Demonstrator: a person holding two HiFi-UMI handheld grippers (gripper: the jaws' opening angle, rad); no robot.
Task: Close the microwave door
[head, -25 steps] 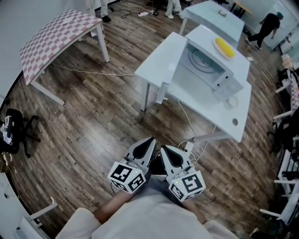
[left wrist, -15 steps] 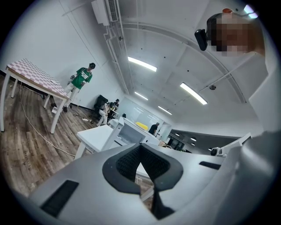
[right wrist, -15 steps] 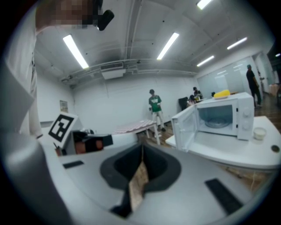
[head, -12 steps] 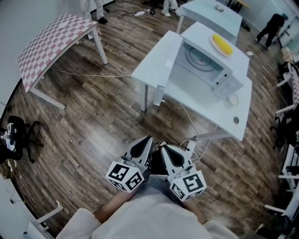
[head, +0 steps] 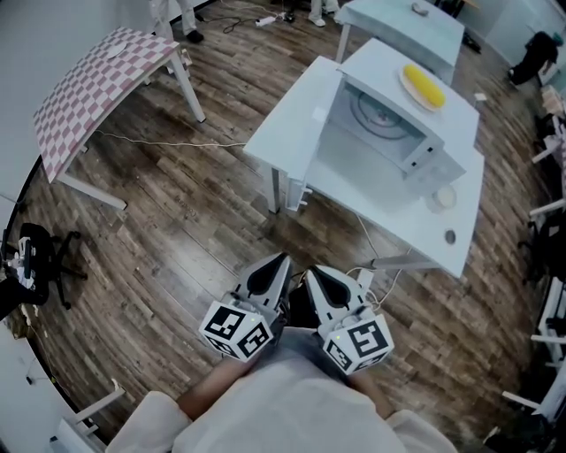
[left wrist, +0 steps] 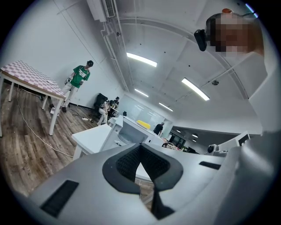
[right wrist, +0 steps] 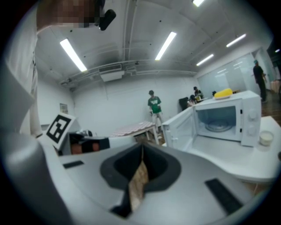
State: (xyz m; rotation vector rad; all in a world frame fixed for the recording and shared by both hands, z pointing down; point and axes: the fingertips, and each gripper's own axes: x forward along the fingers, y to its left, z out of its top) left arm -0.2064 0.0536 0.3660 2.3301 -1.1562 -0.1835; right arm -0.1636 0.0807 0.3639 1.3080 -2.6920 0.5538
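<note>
A white microwave (head: 402,133) stands on a white table (head: 464,226) at the upper right of the head view. Its door (head: 296,124) hangs wide open to the left, and the glass turntable (head: 380,111) shows inside. A yellow object (head: 423,86) lies on top of the microwave. My left gripper (head: 281,260) and right gripper (head: 310,271) are held side by side low over the wooden floor, well short of the table, both shut on nothing. In the right gripper view the microwave (right wrist: 226,116) and its open door (right wrist: 181,127) are ahead to the right.
A pink checkered table (head: 97,84) stands at the upper left, with a cable (head: 168,140) on the floor below it. A small white bowl (head: 439,199) sits on the microwave's table. Another white table (head: 402,22) is behind. A person in green (left wrist: 80,77) stands far off.
The head view has crept slightly toward the microwave's table. Both grippers stay shut and side by side. A person at the far right has moved toward the frame's edge.
</note>
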